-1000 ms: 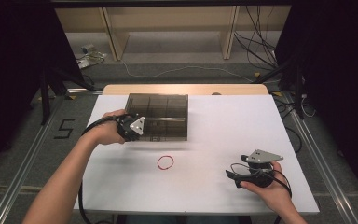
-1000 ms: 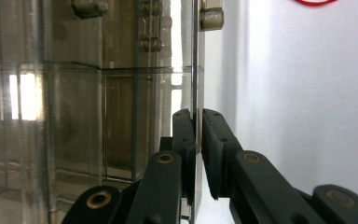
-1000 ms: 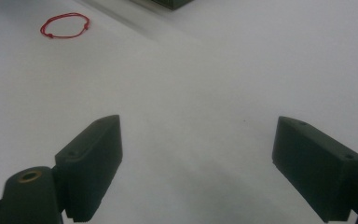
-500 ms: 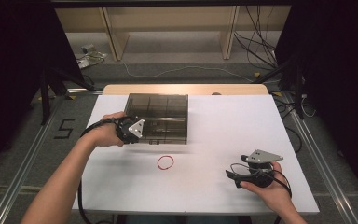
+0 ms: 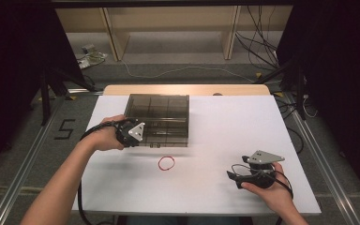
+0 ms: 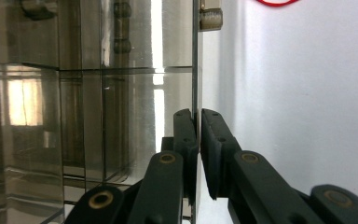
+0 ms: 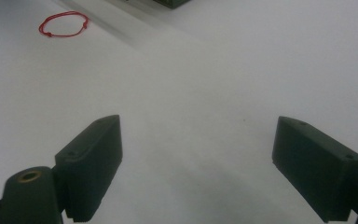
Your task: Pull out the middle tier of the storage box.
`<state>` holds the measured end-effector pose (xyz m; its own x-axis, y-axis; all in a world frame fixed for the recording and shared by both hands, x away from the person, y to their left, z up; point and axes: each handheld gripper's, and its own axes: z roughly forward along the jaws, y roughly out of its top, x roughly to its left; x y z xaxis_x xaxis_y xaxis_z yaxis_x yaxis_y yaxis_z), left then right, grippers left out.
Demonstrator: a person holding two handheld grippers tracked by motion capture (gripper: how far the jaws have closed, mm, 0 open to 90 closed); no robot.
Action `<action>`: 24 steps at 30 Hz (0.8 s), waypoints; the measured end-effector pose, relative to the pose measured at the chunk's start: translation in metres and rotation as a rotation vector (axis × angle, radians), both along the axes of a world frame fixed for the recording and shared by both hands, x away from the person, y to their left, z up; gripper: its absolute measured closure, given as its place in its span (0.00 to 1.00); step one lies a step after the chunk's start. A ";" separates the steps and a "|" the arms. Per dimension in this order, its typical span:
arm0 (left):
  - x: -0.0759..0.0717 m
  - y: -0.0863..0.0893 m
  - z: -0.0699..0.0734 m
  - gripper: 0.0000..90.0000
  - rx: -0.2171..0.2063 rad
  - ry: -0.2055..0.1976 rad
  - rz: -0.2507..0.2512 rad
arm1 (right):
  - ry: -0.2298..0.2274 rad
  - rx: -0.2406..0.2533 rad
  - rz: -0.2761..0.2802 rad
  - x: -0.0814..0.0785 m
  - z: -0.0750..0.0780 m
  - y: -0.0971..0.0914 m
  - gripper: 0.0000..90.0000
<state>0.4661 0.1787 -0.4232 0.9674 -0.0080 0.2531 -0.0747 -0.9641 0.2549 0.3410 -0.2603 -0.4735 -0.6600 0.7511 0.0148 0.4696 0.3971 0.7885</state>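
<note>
high view: the smoky compartment box (image 5: 159, 119) sits on the white worktop (image 5: 243, 126), the left gripper (image 5: 130, 133) at its near-left corner; a red rubber band (image 5: 166, 162) lies just in front, apparently not yet stowed. a "5" marks the floor left of the box.

left gripper view: jaws pinch the box's thin lid edge (image 6: 194, 70).

right gripper view: the right gripper (image 7: 198, 163) has its jaws wide apart, empty, well right of the box.

The white tabletop (image 5: 225, 140) was brightly and evenly lit from above while the room at 3 and 9 o'clock lay in darkness. Shadows were soft. The smoky box (image 6: 88, 93) carried pale glare streaks. The near black jaws and the red band (image 7: 63, 24) looked soft and grainy.
</note>
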 end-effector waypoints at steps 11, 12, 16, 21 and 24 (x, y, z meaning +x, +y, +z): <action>-0.003 0.000 -0.001 0.95 -0.004 0.006 0.001 | -0.001 -0.003 0.003 0.000 0.000 0.000 0.18; -0.004 0.000 -0.001 0.95 -0.002 0.008 -0.003 | -0.002 -0.003 0.004 0.000 0.000 0.000 0.18; -0.005 0.000 0.000 0.95 0.000 0.009 -0.008 | -0.001 -0.002 0.001 0.000 0.000 0.000 0.18; -0.005 0.001 -0.001 0.95 -0.003 0.014 -0.003 | -0.001 -0.003 0.004 0.000 0.000 0.000 0.18; -0.005 0.001 -0.004 0.95 -0.002 0.018 0.001 | -0.003 -0.001 0.001 0.000 0.000 0.000 0.18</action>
<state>0.4615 0.1794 -0.4270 0.9717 -0.0063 0.2361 -0.0688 -0.9638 0.2578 0.3411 -0.2604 -0.4735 -0.6604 0.7508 0.0126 0.4673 0.3978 0.7895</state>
